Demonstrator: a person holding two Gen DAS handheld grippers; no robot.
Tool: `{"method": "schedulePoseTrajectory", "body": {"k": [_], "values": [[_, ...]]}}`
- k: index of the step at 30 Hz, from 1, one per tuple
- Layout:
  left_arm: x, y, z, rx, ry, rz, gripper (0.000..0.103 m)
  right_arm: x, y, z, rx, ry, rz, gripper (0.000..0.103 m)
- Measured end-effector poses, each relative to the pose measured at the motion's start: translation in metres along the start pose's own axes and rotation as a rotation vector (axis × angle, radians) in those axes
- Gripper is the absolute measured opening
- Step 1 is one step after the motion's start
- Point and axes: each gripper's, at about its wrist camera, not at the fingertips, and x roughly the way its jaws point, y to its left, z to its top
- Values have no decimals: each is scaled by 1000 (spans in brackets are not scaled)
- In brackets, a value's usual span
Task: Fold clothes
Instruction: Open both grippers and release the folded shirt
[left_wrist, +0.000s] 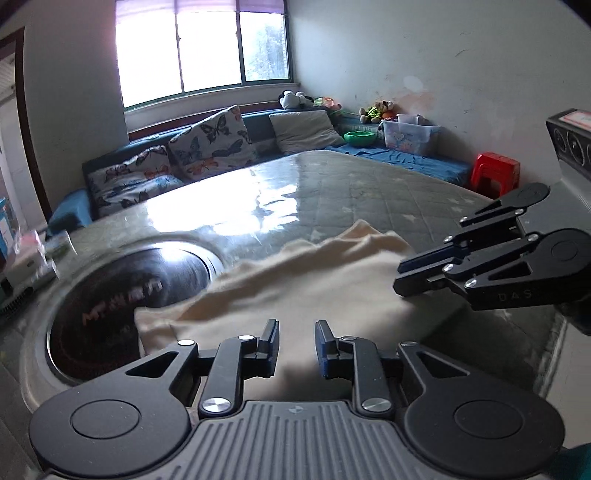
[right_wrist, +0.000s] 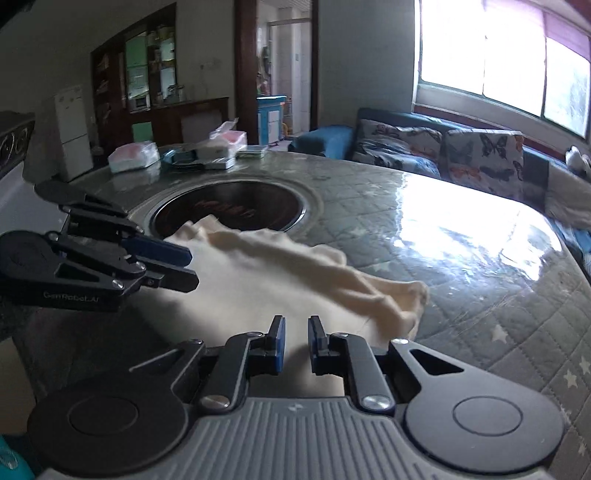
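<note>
Only one cream garment (left_wrist: 295, 280), two claws.

This is a lived-in home, a living or dining room. A blue sofa (left_wrist: 258, 125) with butterfly-print cushions (left_wrist: 210, 144) runs under a wide window (left_wrist: 203, 48), and stuffed toys (left_wrist: 295, 99) sit on its far end beside a clear plastic storage bin (left_wrist: 408, 136) and a red stool (left_wrist: 495, 173). The bench (right_wrist: 461, 236), covered by quilted cloth under clear plastic, has a round cooktop (right_wrist: 236, 214) set in it. Beyond stand a white fridge (right_wrist: 74, 125), dark wooden shelves (right_wrist: 147, 74) and an open doorway (right_wrist: 284, 74).
</note>
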Motion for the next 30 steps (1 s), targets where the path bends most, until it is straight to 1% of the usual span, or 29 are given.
{"method": "schedulePoseTrajectory", "body": {"k": [4, 7, 10, 12, 16, 18, 21, 26, 28, 30], "values": [[5, 6, -15, -41, 15, 11, 27, 6, -1, -14, 12, -3, -23, 13], [3, 11, -19, -75, -8, 10, 30, 9, -5, -22, 35, -29, -20, 13], [-6, 13, -18, -93, -21, 24, 30, 8, -2, -17, 12, -18, -30, 13], [-14, 18, -21, -111, -33, 47, 30, 5, 0, -13, -2, -19, -33, 13], [-24, 34, -30, -175, -36, 81, 30, 2, 9, -5, -24, -34, 13, 13], [-24, 42, -36, -202, -27, 76, 31, 5, 15, -5, -34, -32, 40, 13], [-23, 45, -41, -211, -30, 67, 31, 14, 16, -8, -24, -12, 51, 14], [-23, 49, -24, -203, -33, 50, 31, 23, 5, -5, 17, 7, 49, 14], [-18, 53, -18, -205, -32, 71, 31, 26, 0, -2, 32, 12, 46, 17], [-10, 60, -16, -228, -17, 78, 31, 29, -4, 0, 46, 18, 42, 17]]}}
